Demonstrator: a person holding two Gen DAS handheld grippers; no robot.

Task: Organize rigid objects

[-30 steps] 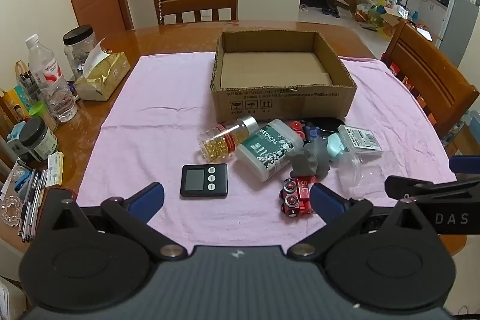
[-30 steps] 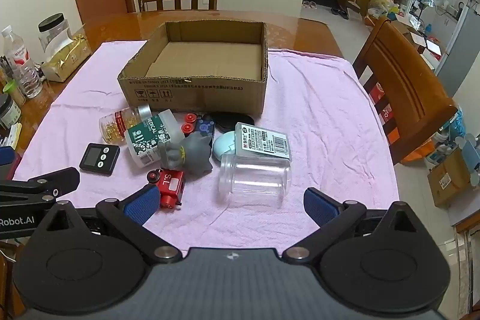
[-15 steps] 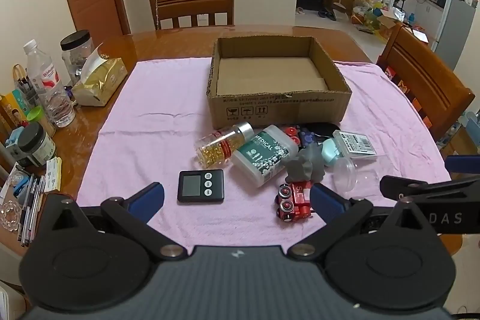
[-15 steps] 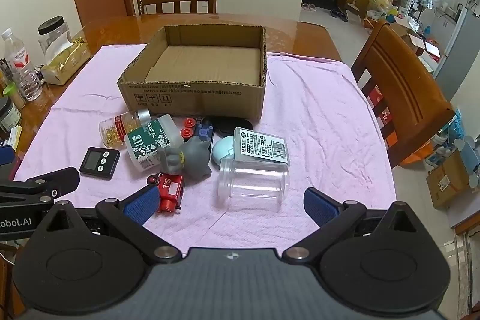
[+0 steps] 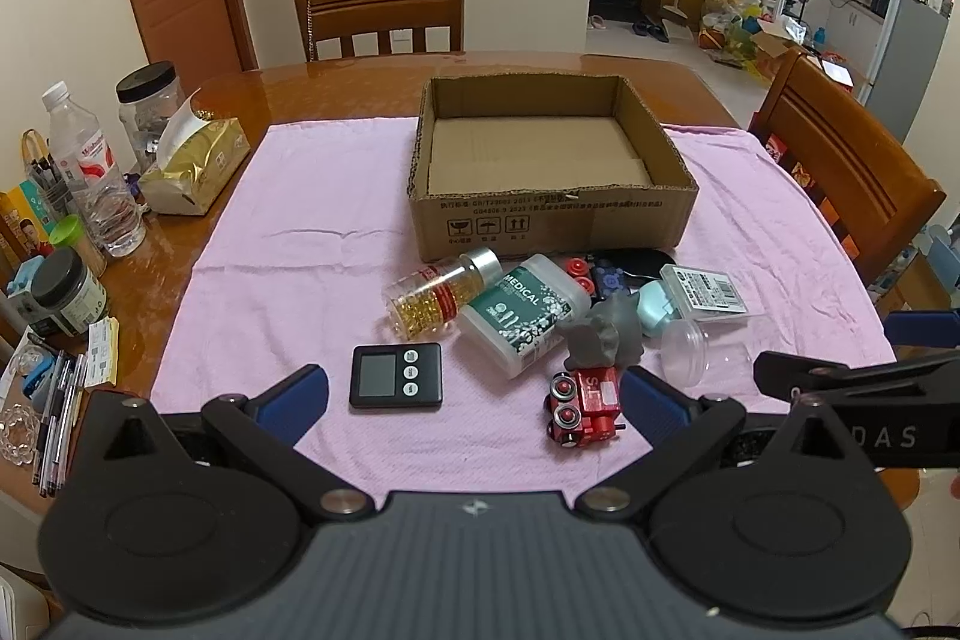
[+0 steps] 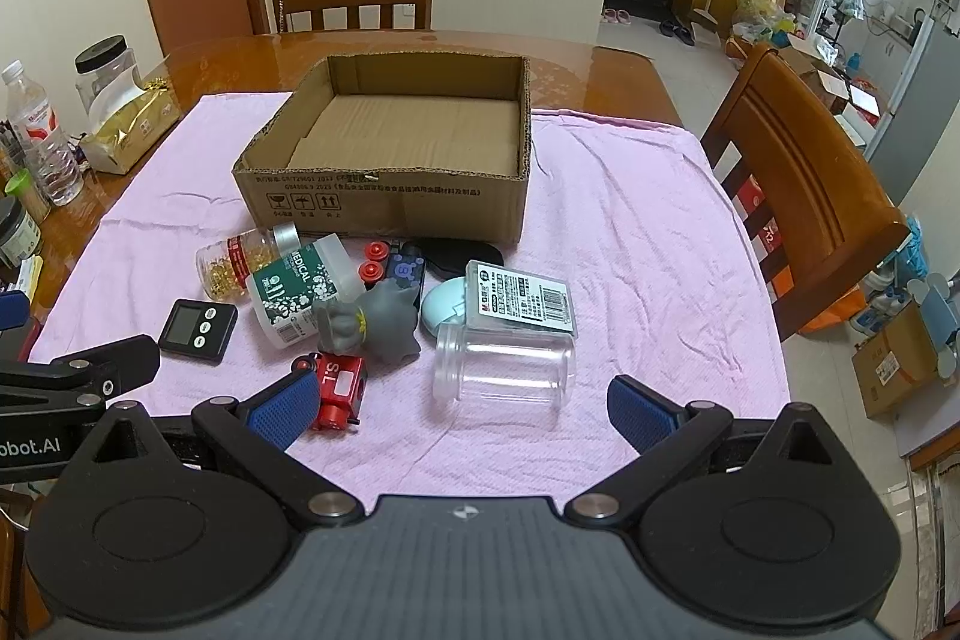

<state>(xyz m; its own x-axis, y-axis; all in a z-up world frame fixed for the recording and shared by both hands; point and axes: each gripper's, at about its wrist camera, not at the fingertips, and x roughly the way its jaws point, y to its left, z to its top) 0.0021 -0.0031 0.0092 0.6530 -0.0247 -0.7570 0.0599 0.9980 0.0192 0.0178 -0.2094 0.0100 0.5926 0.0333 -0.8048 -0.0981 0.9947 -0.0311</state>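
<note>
Noted at opening step — nothing yet lifted, nothing yet sorted. Left hand-held gripper (image 5: 474,394) spread wide, empty, hovering over near edge of pink cloth (image 5: 300,232) on tabletop (image 5: 336,82). Right hand-held gripper (image 6: 462,409) likewise wide and empty.

Cardboard box (image 5: 552,220) found open-topped and bare inside; judged the likely destination. Objects clustered just in front of it: pill bottle (image 5: 441,293), white MEDICAL bottle (image 5: 522,313), grey figure (image 6: 372,319), red toy car (image 6: 339,388), black timer (image 5: 396,376), labelled case (image 6: 519,301).

Clear jar (image 6: 504,370) lying on its side, lidless, empty — directly ahead of right hand-held gripper, between its fingers in line of sight. Judged next: descend, close across jar body, avoid rolling it.
</note>
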